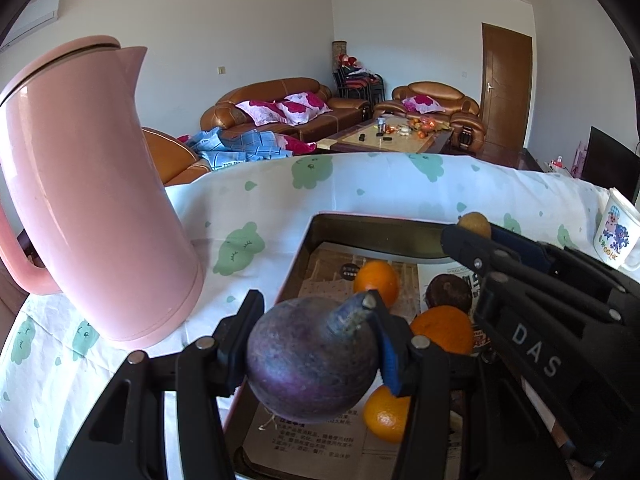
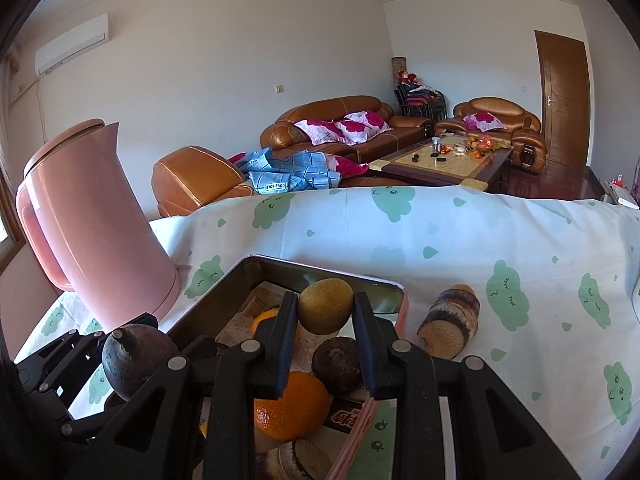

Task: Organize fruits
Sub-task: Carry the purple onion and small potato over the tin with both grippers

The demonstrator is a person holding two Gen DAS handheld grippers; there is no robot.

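My left gripper (image 1: 314,314) is shut on a purple, pear-shaped fruit (image 1: 308,360) and holds it over the near left corner of a paper-lined metal tray (image 1: 380,218). Inside the tray lie oranges (image 1: 376,282) and a dark brown round fruit (image 1: 448,292). My right gripper (image 2: 324,300) is shut on a kiwi (image 2: 326,314), which hangs above the tray (image 2: 320,270), over an orange (image 2: 292,408) and the brown fruit (image 2: 338,364). In the left wrist view the right gripper (image 1: 468,232) comes in from the right with the kiwi (image 1: 474,224). The purple fruit (image 2: 136,364) shows at lower left in the right wrist view.
A tall pink kettle (image 1: 92,200) stands left of the tray on the cloud-print cloth (image 2: 440,240). A stubby brown cane piece (image 2: 450,322) lies on the cloth right of the tray. A printed white mug (image 1: 616,236) sits at the far right. The table's far edge runs behind the tray.
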